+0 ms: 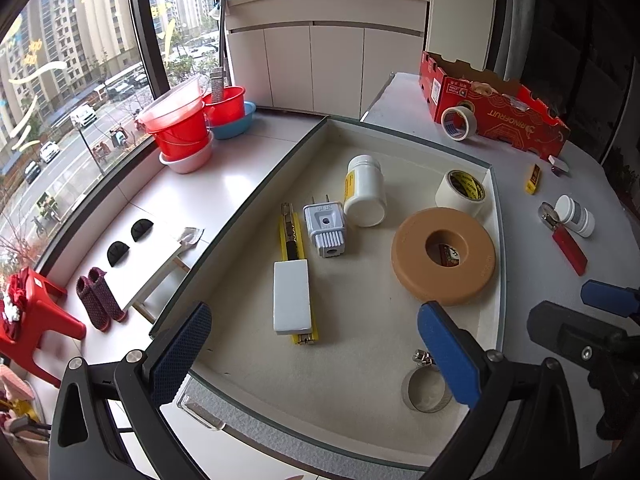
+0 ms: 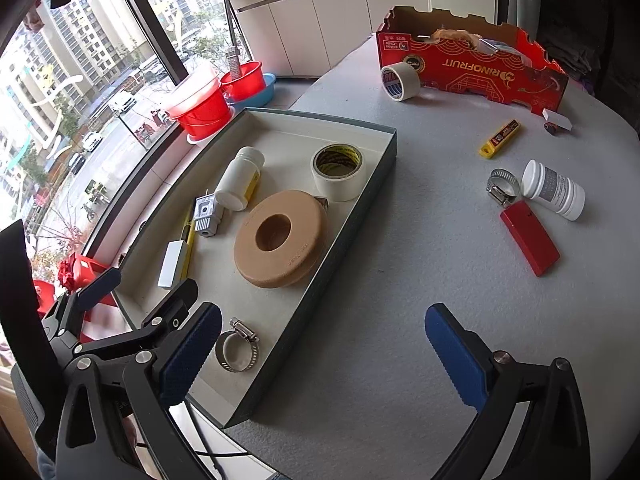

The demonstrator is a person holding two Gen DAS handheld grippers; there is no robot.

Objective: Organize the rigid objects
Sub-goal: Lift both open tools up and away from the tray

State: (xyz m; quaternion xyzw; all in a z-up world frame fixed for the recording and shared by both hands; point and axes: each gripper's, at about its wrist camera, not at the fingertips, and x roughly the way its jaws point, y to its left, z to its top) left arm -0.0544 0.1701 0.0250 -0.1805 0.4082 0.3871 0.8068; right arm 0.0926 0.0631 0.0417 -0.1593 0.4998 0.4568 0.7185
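**Both grippers empty, loose items wait to the right of the tray**

The left gripper [image 1: 316, 352] hangs over the near end of the shallow tray [image 1: 404, 136] with its blue pads wide apart and nothing between them. The right gripper [image 2: 324, 356] is just as wide and empty, straddling the tray's right wall and the grey table [image 2: 400, 240].

Already in the tray: a hose clamp [image 2: 237, 347], a tan foam ring [image 2: 280, 238], a masking tape roll [image 2: 338, 170], a white bottle [image 2: 240, 178], a grey plug adapter [image 2: 206, 216], and a white block lying on a yellow utility knife [image 1: 294, 264].

Still outside, ahead and to the right of the right gripper, lie a red block [image 2: 529, 237], its long axis running away toward the upper left, a second hose clamp [image 2: 502, 186], a small white jar [image 2: 554, 190] and a yellow blade case [image 2: 500, 138]. The right hand is plainly the nearer, and the red block is probably its closest target.

The red carton [image 2: 472, 66] reads "RINOFRUIT", seen upside down; a tape roll [image 2: 400, 80] leans against it.
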